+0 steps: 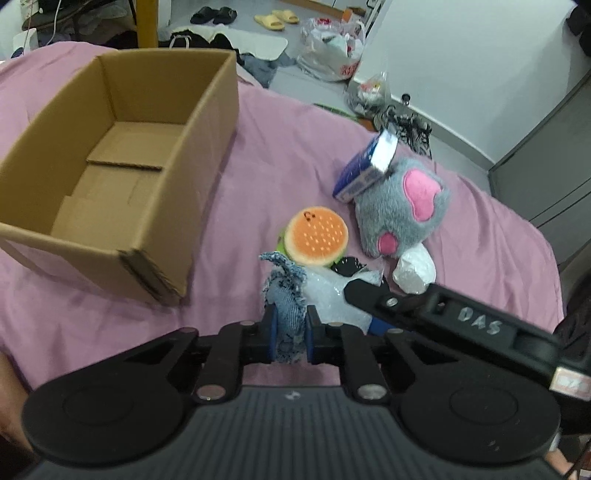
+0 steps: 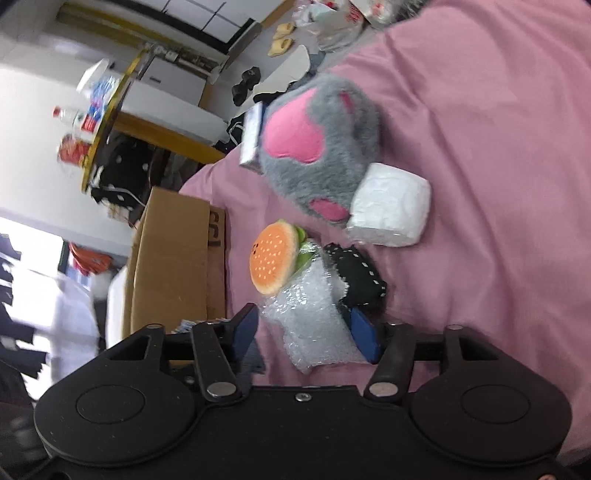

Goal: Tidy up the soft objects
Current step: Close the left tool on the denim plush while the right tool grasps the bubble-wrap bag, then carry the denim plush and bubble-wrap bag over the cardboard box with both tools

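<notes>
My left gripper (image 1: 290, 328) is shut on a frayed blue denim piece (image 1: 286, 295), held just above the pink bed sheet (image 1: 110, 332). My right gripper (image 2: 303, 332) is open, its blue pads either side of a clear bubble-wrap piece (image 2: 310, 317); its finger also shows in the left wrist view (image 1: 369, 291). A plush burger (image 1: 317, 236) (image 2: 273, 254), a black dotted fabric (image 2: 358, 277), a grey-and-pink plush (image 1: 402, 210) (image 2: 317, 147) and a white soft roll (image 1: 413, 269) (image 2: 391, 206) lie in a heap. An open cardboard box (image 1: 122, 162) (image 2: 173, 258) stands to the left, with nothing inside.
A blue-and-white carton (image 1: 365, 170) leans on the grey plush. Beyond the bed's far edge the floor holds plastic bags (image 1: 332, 48), slippers (image 1: 277, 18) and clothes. A grey cabinet (image 1: 546, 147) stands at the right.
</notes>
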Action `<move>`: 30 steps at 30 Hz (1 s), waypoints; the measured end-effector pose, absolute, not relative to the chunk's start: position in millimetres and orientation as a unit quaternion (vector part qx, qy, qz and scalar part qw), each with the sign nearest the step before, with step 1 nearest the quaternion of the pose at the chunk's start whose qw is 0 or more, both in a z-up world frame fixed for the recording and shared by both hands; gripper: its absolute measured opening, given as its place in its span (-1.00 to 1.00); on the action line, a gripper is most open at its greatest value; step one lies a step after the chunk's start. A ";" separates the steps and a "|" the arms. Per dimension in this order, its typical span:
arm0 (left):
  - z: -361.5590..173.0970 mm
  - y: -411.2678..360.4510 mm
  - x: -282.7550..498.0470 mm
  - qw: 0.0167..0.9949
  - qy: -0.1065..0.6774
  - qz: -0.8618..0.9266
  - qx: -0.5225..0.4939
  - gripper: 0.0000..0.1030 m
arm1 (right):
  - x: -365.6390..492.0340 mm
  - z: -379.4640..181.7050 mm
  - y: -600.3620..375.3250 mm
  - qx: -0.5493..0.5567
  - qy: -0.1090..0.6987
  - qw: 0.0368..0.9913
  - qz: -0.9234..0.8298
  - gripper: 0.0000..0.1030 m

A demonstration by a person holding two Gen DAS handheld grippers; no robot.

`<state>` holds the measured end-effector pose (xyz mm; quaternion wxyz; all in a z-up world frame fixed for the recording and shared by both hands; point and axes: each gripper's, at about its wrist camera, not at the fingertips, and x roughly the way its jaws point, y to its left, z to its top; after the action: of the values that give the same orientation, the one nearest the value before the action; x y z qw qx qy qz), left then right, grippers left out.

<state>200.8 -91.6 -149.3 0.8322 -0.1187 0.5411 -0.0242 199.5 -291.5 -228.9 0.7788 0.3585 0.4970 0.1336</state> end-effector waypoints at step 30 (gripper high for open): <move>-88.1 -22.5 153.4 0.874 0.456 -0.061 -0.155 -0.73 | 159.6 -157.3 -245.7 0.233 0.443 0.863 0.068 -0.34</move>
<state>153.4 -22.5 -88.1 0.8744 -0.1551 0.4557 -0.0610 159.6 -245.7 -157.3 0.8629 0.2333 0.4430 0.0682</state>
